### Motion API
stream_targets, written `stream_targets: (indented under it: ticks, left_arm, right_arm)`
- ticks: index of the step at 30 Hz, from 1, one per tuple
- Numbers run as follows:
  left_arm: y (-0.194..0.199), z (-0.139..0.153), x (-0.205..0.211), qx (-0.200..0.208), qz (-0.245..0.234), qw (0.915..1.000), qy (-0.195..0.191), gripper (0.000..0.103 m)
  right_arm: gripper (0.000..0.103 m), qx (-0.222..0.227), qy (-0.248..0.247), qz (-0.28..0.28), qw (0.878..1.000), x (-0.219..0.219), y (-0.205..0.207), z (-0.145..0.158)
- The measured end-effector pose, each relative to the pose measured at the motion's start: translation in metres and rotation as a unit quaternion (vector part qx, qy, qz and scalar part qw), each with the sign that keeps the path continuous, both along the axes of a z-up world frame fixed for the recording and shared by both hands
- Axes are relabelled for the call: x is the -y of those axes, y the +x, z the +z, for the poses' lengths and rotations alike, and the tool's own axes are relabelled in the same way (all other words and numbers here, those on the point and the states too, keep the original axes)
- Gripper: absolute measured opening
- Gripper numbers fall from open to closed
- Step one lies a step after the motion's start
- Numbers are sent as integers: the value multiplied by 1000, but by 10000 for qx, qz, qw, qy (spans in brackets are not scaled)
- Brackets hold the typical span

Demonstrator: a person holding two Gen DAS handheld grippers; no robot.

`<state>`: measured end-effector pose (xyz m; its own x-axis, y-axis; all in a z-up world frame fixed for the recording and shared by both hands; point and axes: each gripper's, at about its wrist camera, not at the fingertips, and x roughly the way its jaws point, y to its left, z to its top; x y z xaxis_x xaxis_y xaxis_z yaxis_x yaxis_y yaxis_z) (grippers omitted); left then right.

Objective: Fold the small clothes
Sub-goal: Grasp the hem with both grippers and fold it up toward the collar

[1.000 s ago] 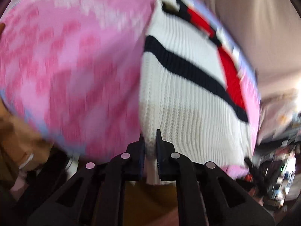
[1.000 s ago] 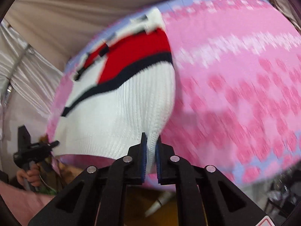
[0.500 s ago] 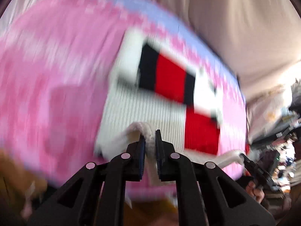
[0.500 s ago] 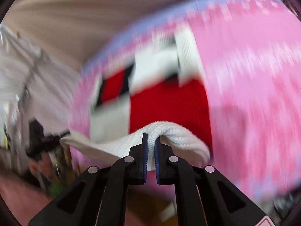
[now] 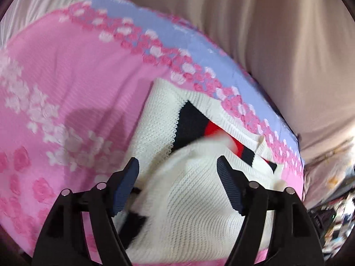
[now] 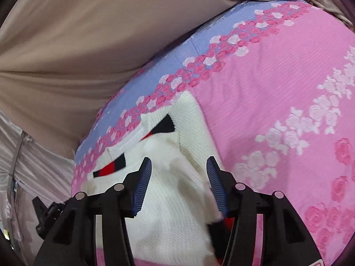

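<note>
I had both sets of jaws standing apart over the white knit sweater (image 5: 195, 201), and nothing was pinched in either. My left gripper (image 5: 177, 188) had just been opening, its pads wide with the soft white fold lying loose between them, not pressed. My right gripper (image 6: 178, 187) had just been opening too, to a narrower gap, with the same knit below and between its pads but untouched by them. I judged this the release at the end of a fold: the near hem had been laid over the body of the sweater, so that its red and navy bands showed only at the far side.

The sweater lay on the pink rose-patterned bedspread (image 6: 266, 93), toward that spread's far edge, where a lilac border (image 5: 142, 22) runs along it, with beige fabric (image 6: 77, 33) beyond. I kept it there because the spread gave a flat, wide bed for pressing creases. In my judgement the doubled layer looked puffy and blurred, so it probably needed smoothing before another fold.
</note>
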<state>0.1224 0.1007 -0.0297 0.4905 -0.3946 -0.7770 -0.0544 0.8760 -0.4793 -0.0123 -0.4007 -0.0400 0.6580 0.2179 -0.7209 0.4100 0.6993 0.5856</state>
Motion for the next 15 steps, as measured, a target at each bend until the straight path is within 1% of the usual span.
stream_targets:
  ticks: [2, 3, 5, 7, 8, 10, 11, 12, 13, 14, 15]
  left_arm:
    - [2, -1, 2, 67, -131, 9998, 114, 75]
    - [5, -1, 5, 107, -177, 9996, 203, 76]
    - [16, -4, 14, 151, -314, 9981, 504, 78]
    - [28, -9, 26, 138, -510, 9966, 635, 80]
    - [36, -14, 34, 93, -619, 9952, 746, 80]
    - [48, -21, 47, 59, -835, 9929, 848, 78]
    - [53, -26, 53, 34, -922, 9912, 945, 68]
    - [57, -30, 58, -22, -1020, 9899, 982, 47]
    - [62, -34, 61, -108, -1122, 9886, 999, 33]
    - [66, -39, 64, -262, -1167, 9870, 1074, 7]
    - [66, -39, 63, -298, -1123, 9875, 1066, 8]
  right_arm:
    - [53, -69, -49, 112, 9999, -4, -2, -7]
    - [53, -141, -156, 214, 9995, -6, 2, -9]
    - [56, -294, -525, 418, 9973, -19, 16, -17]
    - [57, -352, -869, 684, 9932, -31, 28, -24]
    - [58, -391, -1079, 834, 9899, -38, 36, -25]
    - [58, -464, -1430, 1161, 9818, -52, 52, -30]
    - [58, -484, -1554, 1285, 9783, -58, 57, -33]
    - [58, -506, -1674, 1416, 9744, -63, 63, -37]
    - [45, -562, -1787, 1505, 9707, -67, 68, -41]
    - [16, -606, -1845, 1546, 9687, -69, 70, -43]
    - [7, -678, -1847, 1547, 9682, -69, 72, -44]
